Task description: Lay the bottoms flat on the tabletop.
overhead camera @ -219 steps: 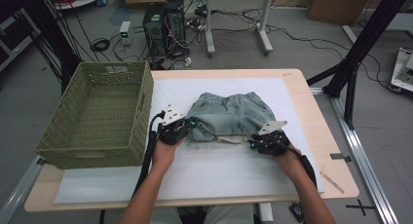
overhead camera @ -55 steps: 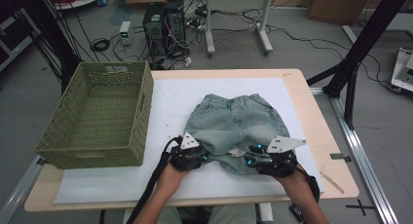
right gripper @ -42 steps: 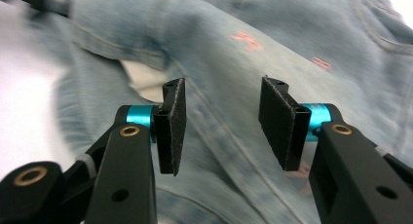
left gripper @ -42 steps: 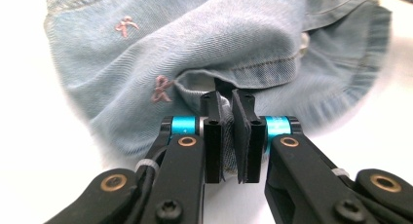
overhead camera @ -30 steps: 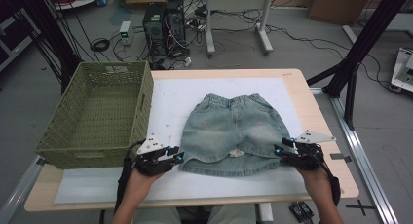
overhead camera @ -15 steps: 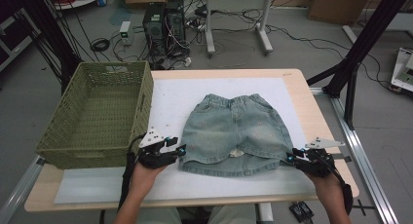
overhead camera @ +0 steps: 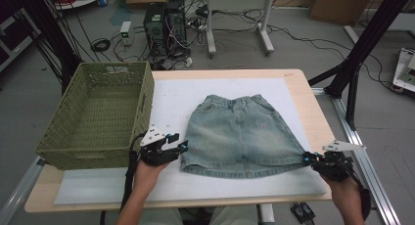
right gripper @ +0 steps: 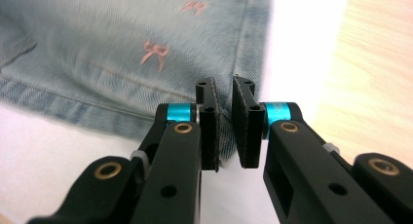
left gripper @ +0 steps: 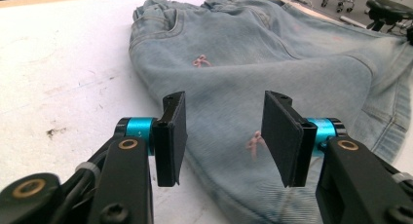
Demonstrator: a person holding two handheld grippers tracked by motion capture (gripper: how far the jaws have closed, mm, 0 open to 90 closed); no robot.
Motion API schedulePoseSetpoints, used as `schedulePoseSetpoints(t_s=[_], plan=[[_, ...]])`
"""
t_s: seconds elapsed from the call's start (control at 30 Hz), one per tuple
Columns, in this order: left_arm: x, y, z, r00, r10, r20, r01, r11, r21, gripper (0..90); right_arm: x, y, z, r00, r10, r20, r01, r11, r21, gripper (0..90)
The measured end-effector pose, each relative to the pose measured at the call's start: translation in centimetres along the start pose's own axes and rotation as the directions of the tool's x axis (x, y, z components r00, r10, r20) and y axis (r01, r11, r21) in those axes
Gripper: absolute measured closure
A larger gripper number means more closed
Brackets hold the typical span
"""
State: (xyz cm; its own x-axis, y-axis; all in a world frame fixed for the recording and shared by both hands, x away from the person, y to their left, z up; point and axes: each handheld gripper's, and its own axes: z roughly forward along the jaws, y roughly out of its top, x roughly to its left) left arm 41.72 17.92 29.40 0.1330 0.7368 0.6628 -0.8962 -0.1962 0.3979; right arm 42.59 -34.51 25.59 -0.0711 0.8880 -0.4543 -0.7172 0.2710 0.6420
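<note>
A light blue denim skirt point(overhead camera: 240, 137) with small pink bows lies flat on the white mat point(overhead camera: 171, 93), waistband at the far side. My left gripper point(overhead camera: 182, 147) rests at the hem's lower left corner. Its jaws have just been opening and stand open point(left gripper: 224, 136) over the denim point(left gripper: 272, 63), the pads clear of the cloth. My right gripper point(overhead camera: 307, 159) is at the hem's lower right corner. Its jaws have just been closing and are shut point(right gripper: 225, 131) on the corner of the skirt's hem point(right gripper: 122, 53), which is drawn out to a point.
A green woven basket point(overhead camera: 147, 98) stands on the table's left side, close to my left hand. The wooden table edge point(overhead camera: 303, 93) runs just right of the mat, near the right gripper. Black frame legs, cables and computers are on the floor beyond.
The skirt has been spread flat. My right gripper has moved right and toward the near edge and closed on the hem corner. My left gripper has opened beside the left hem.
</note>
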Motion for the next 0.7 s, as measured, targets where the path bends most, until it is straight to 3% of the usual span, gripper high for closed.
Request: schedulePoseSetpoints(t_s=[0.1,0.17,0.3,0.5,0.6,0.7], plan=[[-0.2,-0.1,0.4,1.0000,-0.001,0.008,0.001,0.9999,0.014,49.8,0.0,-0.4,0.1,0.9999,-0.002,-0.017,0.001,1.000,-0.002,81.7],[-0.2,-0.1,0.7,1.0000,-0.004,0.008,0.004,0.9998,0.021,48.9,0.2,-0.5,0.3,0.9998,0.002,-0.017,-0.002,1.000,-0.012,73.4],[-0.3,-0.2,1.1,0.9999,-0.008,0.006,0.008,0.9988,0.048,47.5,0.5,-0.2,0.8,0.9998,0.002,-0.021,-0.003,1.000,-0.029,66.3],[-0.6,-0.6,1.9,0.9998,-0.008,0.016,0.007,0.9959,0.090,47.6,2.7,1.0,2.1,0.9951,-0.075,-0.065,0.071,0.996,-0.056,60.3],[-0.9,-1.0,2.6,1.0000,0.004,0.009,-0.005,0.9900,0.141,49.9,3.7,1.7,3.0,0.9930,-0.089,-0.078,0.084,0.995,-0.061,57.6],[-1.4,-1.4,3.3,0.9997,0.017,0.016,-0.020,0.9795,0.200,53.8,4.7,2.2,3.4,0.9884,-0.116,-0.098,0.109,0.991,-0.073,56.9]])
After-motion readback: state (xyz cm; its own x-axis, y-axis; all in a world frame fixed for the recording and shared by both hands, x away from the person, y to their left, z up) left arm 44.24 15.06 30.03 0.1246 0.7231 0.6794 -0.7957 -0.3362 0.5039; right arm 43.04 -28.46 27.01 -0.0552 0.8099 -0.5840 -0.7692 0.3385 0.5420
